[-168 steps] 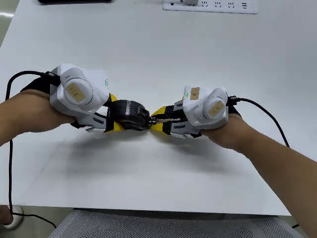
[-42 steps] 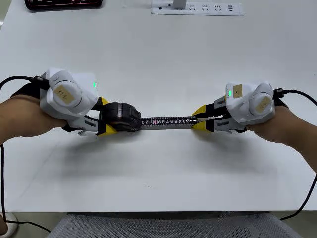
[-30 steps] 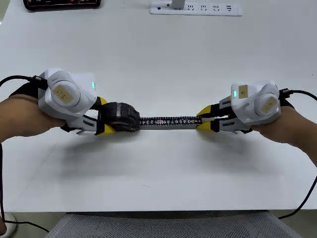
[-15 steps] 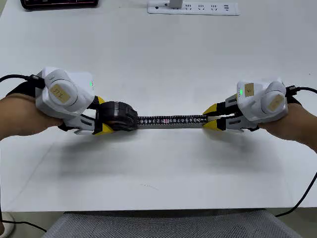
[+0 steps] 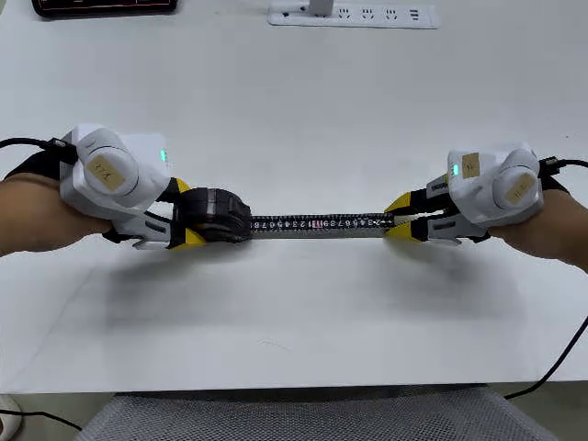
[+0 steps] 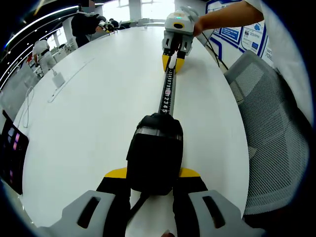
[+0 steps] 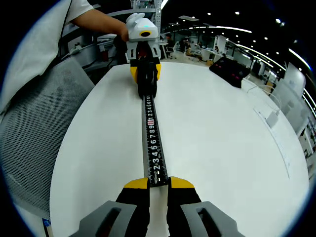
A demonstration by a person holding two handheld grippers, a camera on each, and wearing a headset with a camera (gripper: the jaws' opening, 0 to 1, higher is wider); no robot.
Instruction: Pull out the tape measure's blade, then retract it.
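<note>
A: What's the biggest thing around the case [image 5: 216, 214]?
B: The white table [image 5: 294, 101], which spreads out on every side of it. On the person's side of the case, past the table edge, there's a grey mesh chair [image 5: 303, 418].
A: And the grippers?
B: The left gripper [image 5: 190, 213] is right at the case, its yellow-tipped jaws clenched on the case's two flanks. In the left gripper view the black body sits wedged between them. The right gripper [image 5: 401, 218] is well to the right of the case, jaws pinched tight on the blade's free end. A hand grips each one.
A: Anything farther off?
B: A white power strip [image 5: 354, 14] lies far beyond the case, near the table's far edge. A black cable [image 5: 551, 358] hangs past the near edge, far to the right of the case.
A: Where's the blade itself?
B: The blade [image 5: 317, 223] is drawn out of the case's mouth and runs straight to the right gripper, printed numbers facing up. It sits low over the table. I can't tell whether it touches the top.
A: And the case?
B: It's held in the left jaws, low at the tabletop, with its mouth pointing toward the right gripper.
</note>
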